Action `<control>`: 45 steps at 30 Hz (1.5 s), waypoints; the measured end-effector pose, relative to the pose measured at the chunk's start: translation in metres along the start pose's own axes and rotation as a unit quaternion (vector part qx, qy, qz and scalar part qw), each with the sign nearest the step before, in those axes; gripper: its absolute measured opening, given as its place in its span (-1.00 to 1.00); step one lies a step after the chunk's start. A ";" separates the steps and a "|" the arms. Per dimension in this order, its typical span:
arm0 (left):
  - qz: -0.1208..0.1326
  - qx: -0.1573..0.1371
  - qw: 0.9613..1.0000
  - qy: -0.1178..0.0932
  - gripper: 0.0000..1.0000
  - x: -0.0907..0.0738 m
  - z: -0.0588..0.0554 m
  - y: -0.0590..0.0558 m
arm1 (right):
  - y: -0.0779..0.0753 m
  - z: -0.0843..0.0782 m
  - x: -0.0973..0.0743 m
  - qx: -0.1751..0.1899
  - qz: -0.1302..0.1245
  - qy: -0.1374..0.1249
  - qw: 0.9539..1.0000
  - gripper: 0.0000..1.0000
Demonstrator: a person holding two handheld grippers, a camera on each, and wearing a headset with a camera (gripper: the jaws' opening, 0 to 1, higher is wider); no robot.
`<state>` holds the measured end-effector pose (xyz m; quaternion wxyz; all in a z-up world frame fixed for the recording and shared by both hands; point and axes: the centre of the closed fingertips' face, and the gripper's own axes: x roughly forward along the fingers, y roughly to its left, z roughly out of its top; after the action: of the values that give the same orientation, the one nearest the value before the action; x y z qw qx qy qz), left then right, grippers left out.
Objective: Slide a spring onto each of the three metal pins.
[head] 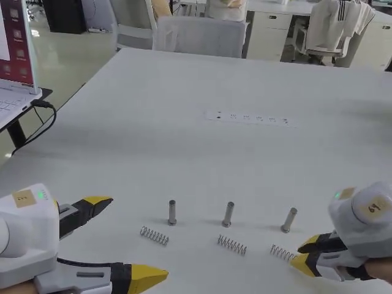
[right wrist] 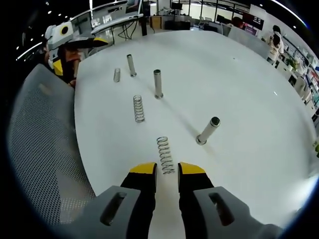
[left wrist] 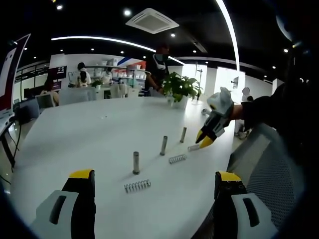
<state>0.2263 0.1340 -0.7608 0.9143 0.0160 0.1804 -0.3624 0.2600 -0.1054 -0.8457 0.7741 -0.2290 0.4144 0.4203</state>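
Three metal pins stand upright in a row: left pin (head: 172, 212), middle pin (head: 228, 214), right pin (head: 288, 220). A loose spring lies flat in front of each: left spring (head: 154, 236), middle spring (head: 231, 245), right spring (head: 282, 252). My right gripper (head: 296, 256) is low at the right spring's outer end. In the right gripper view its jaws (right wrist: 168, 172) stand narrowly apart, with the near end of that spring (right wrist: 164, 154) between the tips. My left gripper (head: 138, 236) is wide open near the left spring (left wrist: 137, 185), holding nothing.
A white power strip (head: 251, 117) is set into the table (head: 184, 153) farther back. A laptop (head: 12, 61) with a black cable (head: 46, 116) is off the left edge. Chairs (head: 199, 35) line the far edge. A mesh chair seat (right wrist: 45, 149) is near me.
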 end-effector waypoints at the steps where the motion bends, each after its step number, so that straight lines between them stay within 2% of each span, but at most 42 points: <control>1: 0.000 0.000 1.000 0.000 0.94 0.000 0.000 0.000 | 0.000 0.000 0.001 -0.001 0.002 0.002 1.000 -0.70; 17: 0.000 -0.003 1.000 0.002 0.94 0.002 -0.003 0.001 | -0.001 -0.009 0.008 -0.033 0.019 0.043 0.998 -0.75; 31: -0.001 -0.002 1.000 0.003 0.94 0.003 -0.003 0.000 | 0.000 -0.009 0.007 -0.057 0.019 0.052 0.997 -0.82; 38: -0.006 -0.001 1.000 0.005 0.93 0.004 -0.005 -0.002 | 0.001 -0.010 0.006 -0.044 0.019 0.051 0.998 -0.83; 45: -0.019 0.003 1.000 0.008 0.86 0.007 -0.003 -0.009 | 0.003 -0.004 -0.002 -0.043 0.020 0.042 0.998 -0.83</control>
<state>0.2238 0.1237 -0.7654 0.9055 0.0184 0.1872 -0.3804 0.2548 -0.1072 -0.8465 0.7372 -0.2711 0.4322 0.4430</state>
